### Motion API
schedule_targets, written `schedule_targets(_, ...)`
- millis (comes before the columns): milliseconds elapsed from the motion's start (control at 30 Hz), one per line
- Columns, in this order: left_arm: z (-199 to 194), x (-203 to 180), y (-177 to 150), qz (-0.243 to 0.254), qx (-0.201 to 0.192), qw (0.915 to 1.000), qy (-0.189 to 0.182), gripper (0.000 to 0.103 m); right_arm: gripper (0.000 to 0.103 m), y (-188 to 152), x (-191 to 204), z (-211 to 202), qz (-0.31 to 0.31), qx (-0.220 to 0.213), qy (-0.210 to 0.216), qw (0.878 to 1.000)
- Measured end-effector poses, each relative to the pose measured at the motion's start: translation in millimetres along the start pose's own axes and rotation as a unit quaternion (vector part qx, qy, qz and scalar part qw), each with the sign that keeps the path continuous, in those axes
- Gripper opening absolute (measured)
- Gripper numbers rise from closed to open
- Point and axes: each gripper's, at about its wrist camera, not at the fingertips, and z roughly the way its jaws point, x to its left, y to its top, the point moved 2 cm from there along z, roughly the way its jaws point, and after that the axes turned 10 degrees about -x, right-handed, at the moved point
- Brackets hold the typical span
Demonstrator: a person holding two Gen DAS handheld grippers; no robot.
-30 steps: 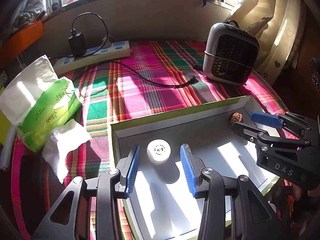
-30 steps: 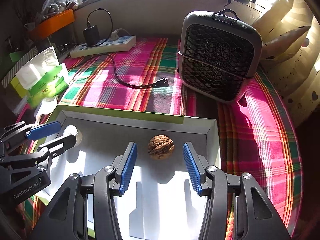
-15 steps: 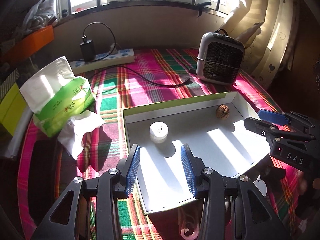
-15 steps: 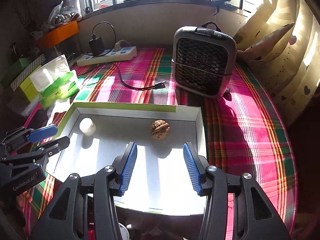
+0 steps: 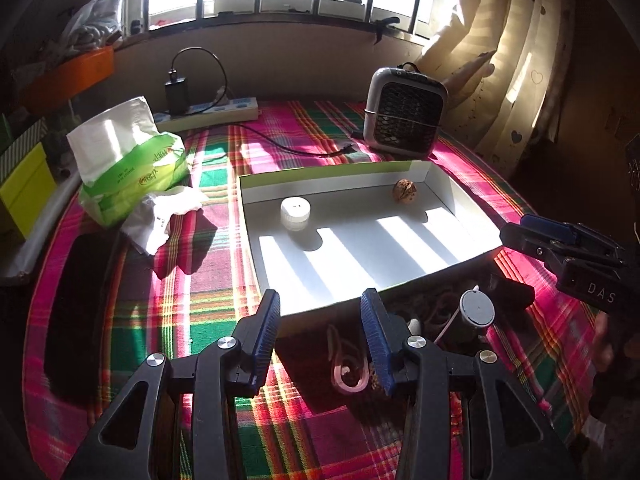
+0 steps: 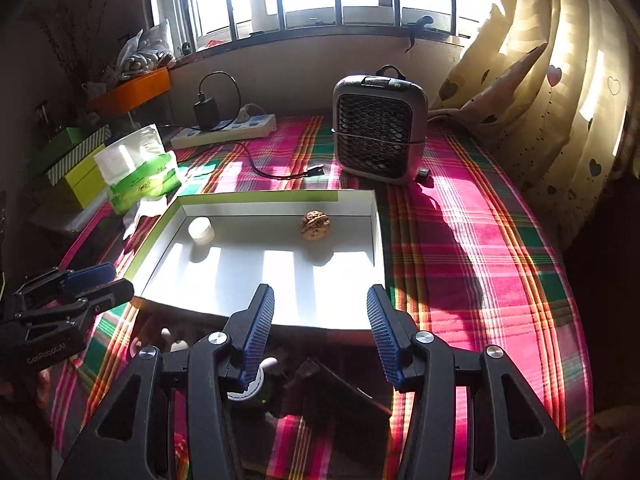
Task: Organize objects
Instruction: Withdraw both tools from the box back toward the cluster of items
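A wrinkled brown walnut point(image 6: 315, 224), its long axis level, and an upright white jar point(image 6: 201, 230) sit along the far wall of the white tray point(image 6: 256, 198), while the left gripper point(image 5: 320, 338) and right gripper point(image 6: 320, 330) hover spread and empty at its near edge.

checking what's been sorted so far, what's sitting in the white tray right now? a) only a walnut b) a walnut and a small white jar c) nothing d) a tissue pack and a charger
b: the walnut lies near the far right of the white tray and the small white jar near its far left, while both grippers are open and empty.
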Motion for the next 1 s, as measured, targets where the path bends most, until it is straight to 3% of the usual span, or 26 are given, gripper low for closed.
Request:
schedule_targets(333,-12,-25,-23,0.026,0.004,0.9988,-0.041,0.04,0.049,-27,16,-16,-0.023,-0.004,0.008,1.0)
schedule_targets(600,-10,-43,-37,0.041,0.019,0.9976,-0.053,0.04,0.049,-40,22,-24,-0.021,-0.007,0.017,1.0)
schedule_targets(1000,3,-52,-41,0.06,0.024,0.9978,-0.012,0.04,0.049,-50,20,-24,-0.009,0.003,0.015,1.0)
